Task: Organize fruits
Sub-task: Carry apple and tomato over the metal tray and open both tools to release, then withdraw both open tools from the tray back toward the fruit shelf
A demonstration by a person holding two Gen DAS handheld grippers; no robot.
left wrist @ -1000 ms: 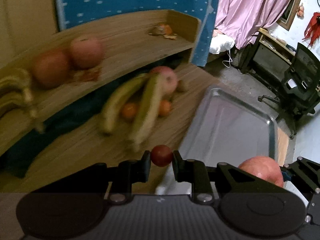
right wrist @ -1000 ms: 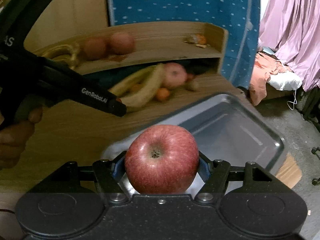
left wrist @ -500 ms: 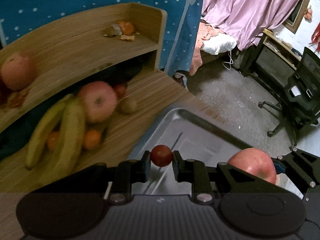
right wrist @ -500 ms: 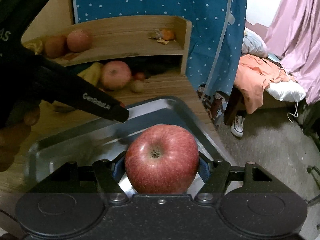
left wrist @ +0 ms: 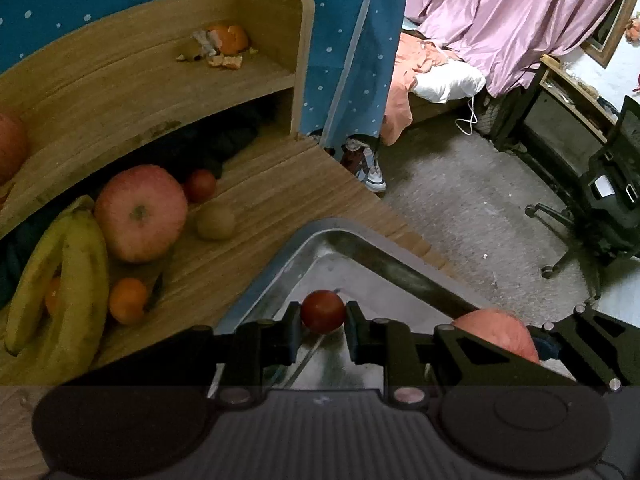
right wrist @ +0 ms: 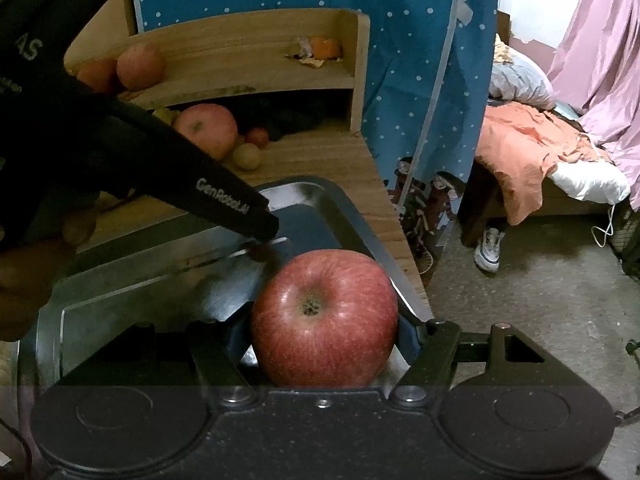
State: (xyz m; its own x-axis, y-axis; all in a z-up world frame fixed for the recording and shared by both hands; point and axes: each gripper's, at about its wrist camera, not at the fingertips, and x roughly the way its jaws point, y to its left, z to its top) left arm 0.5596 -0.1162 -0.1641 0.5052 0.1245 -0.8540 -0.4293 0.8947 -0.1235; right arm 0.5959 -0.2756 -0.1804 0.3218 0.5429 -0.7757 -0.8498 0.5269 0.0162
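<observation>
- Left gripper (left wrist: 322,317) is closed on a small round dark-red fruit (left wrist: 322,311), which sits between the two black fingertips above the far corner of a shiny rectangular metal tray (left wrist: 384,258).
- Right gripper (right wrist: 325,338) clamps a big red apple (right wrist: 324,318); the apple's stem hollow faces the right wrist camera, so its core axis points back along the fingers. It hangs over the near right part of the tray (right wrist: 356,224).
- Tray lies on a light wooden table (left wrist: 272,196), with one corner close to the table edge.
- Beside the tray on the table lie two yellow bananas (left wrist: 60,280), their long axis running toward the tray side, a large pink-red apple (left wrist: 140,218), a small orange mandarin (left wrist: 127,300), a brownish round fruit (left wrist: 216,221) and a small red fruit (left wrist: 200,185).
- Wooden shelf (left wrist: 160,92) above carries orange peel pieces (left wrist: 224,46).
</observation>
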